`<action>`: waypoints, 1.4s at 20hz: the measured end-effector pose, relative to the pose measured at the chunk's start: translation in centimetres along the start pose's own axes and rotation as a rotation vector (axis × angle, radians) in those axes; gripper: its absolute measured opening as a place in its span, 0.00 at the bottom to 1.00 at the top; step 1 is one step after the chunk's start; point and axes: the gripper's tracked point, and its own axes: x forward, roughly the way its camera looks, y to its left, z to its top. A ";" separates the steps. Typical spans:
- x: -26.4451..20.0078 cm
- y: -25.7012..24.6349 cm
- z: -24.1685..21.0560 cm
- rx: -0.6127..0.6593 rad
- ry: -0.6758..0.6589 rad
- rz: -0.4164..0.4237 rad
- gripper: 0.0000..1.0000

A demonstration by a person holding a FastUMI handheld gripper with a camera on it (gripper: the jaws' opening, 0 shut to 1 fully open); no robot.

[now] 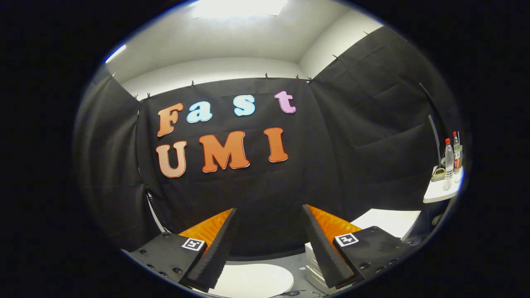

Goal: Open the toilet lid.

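the hand-held gripper [269,215] is held well above the floor, its two fingers spread wide apart with nothing between them. each finger [215,252] is seen as a dark ribbed pad with an orange ribbed face behind it, and a small square black-and-white marker [193,244] is fixed on each finger's black body. the fingers are pointed at the black cloth wall [290,182] of the booth, which is pinned up across the back and both sides.

the toilet lid [252,279] is seen low down, below and between the fingertips, as a white rounded shape lying flat and closed; it is touched by neither finger. just beside it, under the right finger, a white boxy part [314,273] is partly hidden, and what it is cannot be told.

beyond the right finger a pale flat panel [389,221] is seen against the cloth. further to the right a small white surface [441,192] is set, on which two clear bottles [449,165] with red caps stand upright close together, with a small dark object just beside them. above the cloth, white walls and a bright ceiling light [238,7] are visible.
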 end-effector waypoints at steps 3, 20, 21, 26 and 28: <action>0.0 0.3 -0.5 -0.035 0.013 0.014 0.98; 2.4 -1.6 -17.1 0.022 0.226 0.011 0.98; 2.2 -1.7 -19.0 0.031 0.252 0.007 0.98; 2.1 -2.6 -28.2 0.130 0.377 -0.022 0.99; 1.8 -3.4 -31.8 0.198 0.430 -0.049 0.99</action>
